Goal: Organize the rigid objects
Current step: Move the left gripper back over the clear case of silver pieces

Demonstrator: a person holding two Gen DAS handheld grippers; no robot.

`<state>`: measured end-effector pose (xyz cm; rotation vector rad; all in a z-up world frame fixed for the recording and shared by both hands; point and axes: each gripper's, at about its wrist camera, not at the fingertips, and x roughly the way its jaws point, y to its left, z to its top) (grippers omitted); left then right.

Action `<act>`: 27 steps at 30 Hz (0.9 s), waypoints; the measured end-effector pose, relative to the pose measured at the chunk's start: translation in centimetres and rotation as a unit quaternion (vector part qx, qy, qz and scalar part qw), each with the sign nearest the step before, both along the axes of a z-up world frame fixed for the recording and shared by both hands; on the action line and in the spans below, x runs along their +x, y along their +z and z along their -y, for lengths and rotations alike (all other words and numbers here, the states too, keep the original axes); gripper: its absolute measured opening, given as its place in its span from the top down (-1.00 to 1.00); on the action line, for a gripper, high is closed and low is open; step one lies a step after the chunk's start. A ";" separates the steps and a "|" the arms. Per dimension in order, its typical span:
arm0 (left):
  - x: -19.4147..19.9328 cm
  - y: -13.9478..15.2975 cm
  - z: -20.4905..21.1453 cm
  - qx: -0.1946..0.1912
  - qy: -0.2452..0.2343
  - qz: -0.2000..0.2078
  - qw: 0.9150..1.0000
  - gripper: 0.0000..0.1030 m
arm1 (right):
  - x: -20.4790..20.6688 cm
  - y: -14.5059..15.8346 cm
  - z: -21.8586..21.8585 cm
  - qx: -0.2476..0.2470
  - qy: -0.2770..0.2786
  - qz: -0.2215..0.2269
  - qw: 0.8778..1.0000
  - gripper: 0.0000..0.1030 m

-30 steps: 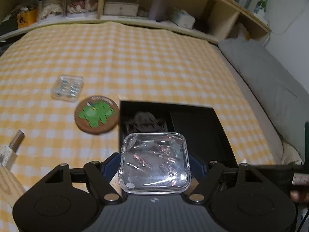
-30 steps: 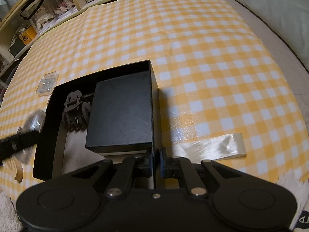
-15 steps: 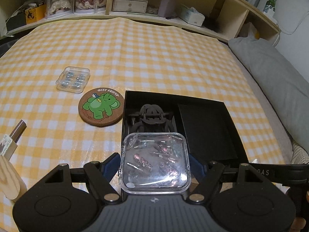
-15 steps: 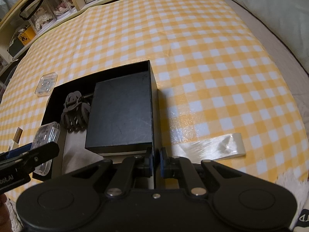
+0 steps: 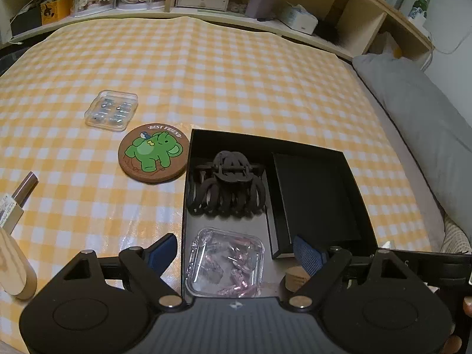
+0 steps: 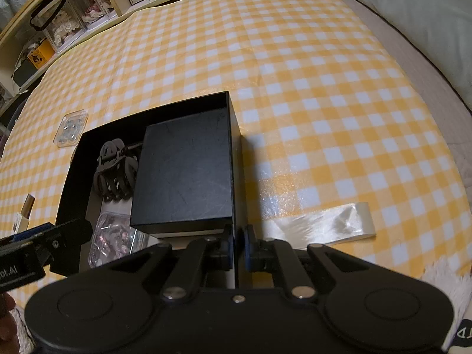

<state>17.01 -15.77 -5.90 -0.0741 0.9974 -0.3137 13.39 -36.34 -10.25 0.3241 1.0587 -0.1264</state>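
Left hand-held gripper [image 5: 234,255] wide over clear case [image 5: 225,267], right hand-held gripper [image 6: 239,246] pinching black box [image 6: 70,171] wall

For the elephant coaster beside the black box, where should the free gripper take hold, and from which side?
The coaster lies flat on the checked cloth, a thin disc, so only its rim offers a hold. Its right edge sits close against the black box. I would bring the open left gripper down from above, with one finger on the near rim and one on the far rim.
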 end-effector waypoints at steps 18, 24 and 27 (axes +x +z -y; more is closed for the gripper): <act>1.3 3.5 -1.7 0.012 0.006 0.079 0.997 -0.95 | 0.0 0.0 -0.1 -0.001 0.002 0.000 1.000 0.85; 3.1 4.9 -3.4 0.025 0.024 0.123 0.992 -1.00 | 0.0 -0.1 -0.1 0.001 0.001 0.000 1.000 0.85; 4.4 5.1 -4.2 0.043 0.029 0.144 0.988 -1.00 | 0.0 0.0 -0.1 0.000 0.002 0.000 1.000 0.85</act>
